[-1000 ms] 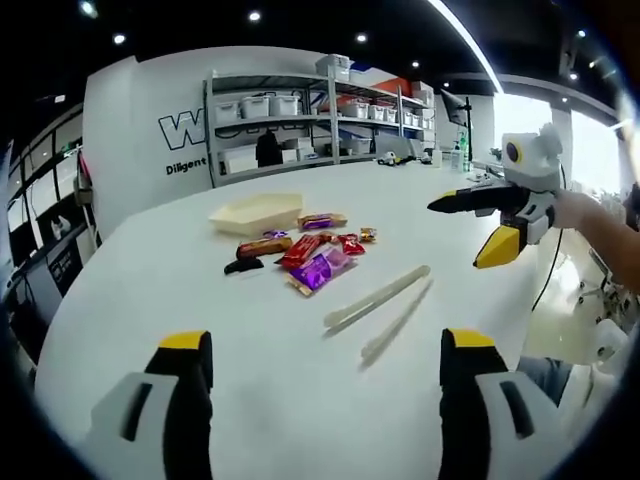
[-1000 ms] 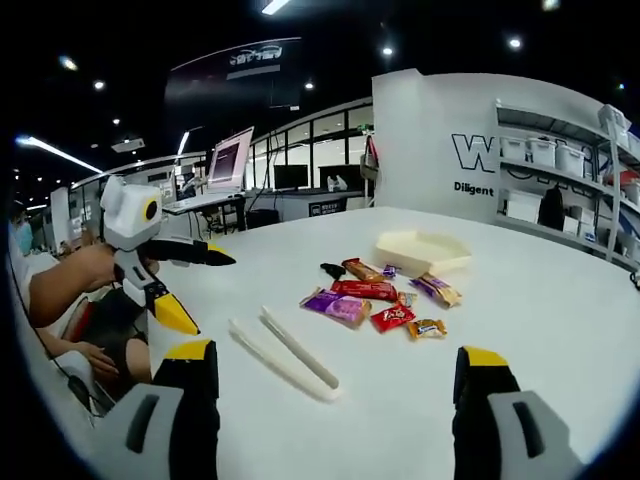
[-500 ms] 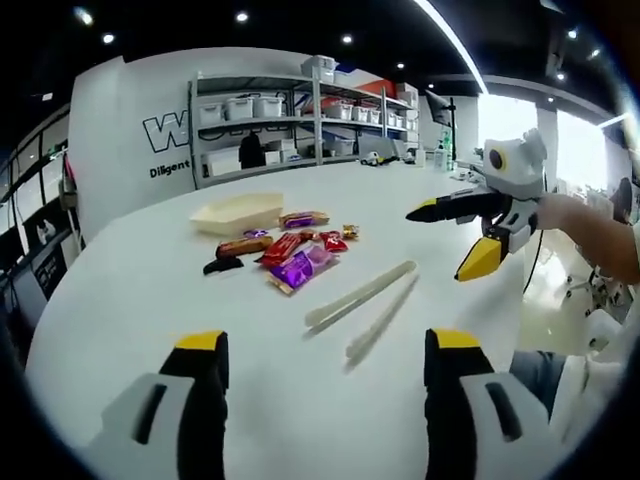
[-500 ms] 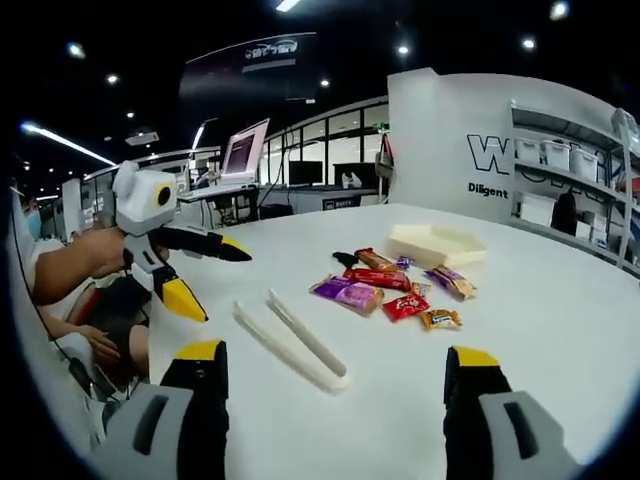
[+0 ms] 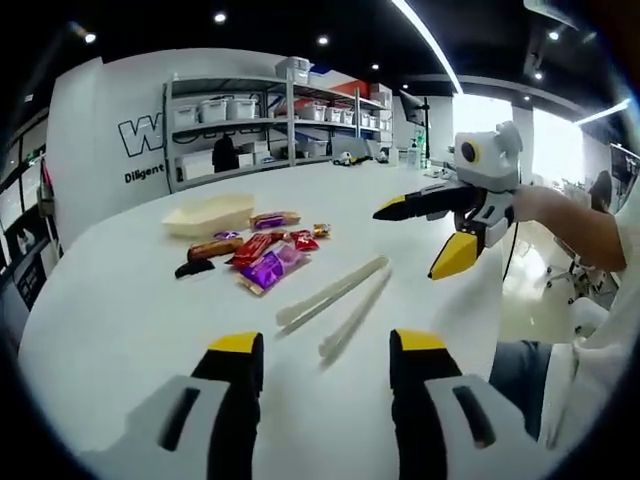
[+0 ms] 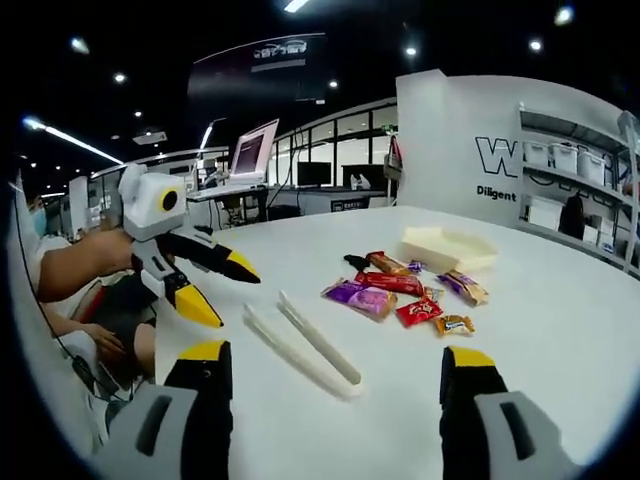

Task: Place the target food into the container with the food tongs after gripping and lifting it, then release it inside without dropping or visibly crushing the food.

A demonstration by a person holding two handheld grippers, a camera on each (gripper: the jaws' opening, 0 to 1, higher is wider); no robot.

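Observation:
Cream food tongs lie flat on the white table, also seen as tongs in the right gripper view. Beyond them sits a pile of wrapped snacks: purple, red, brown and a small dark one, the same snacks in the right gripper view. A shallow cream container stands behind the pile, container. My left gripper is open just short of the tongs, holding nothing. My right gripper is open and wide. Each shows in the other's view: right gripper, left gripper.
Shelving with white bins lines the far wall. Desks with a monitor stand beyond the table's far edge. A person's arm holds the right gripper, and a forearm holds the left one by the table edge.
The left gripper's jaws have narrowed somewhat. Both grippers have come closer to the tongs and lower toward the table.

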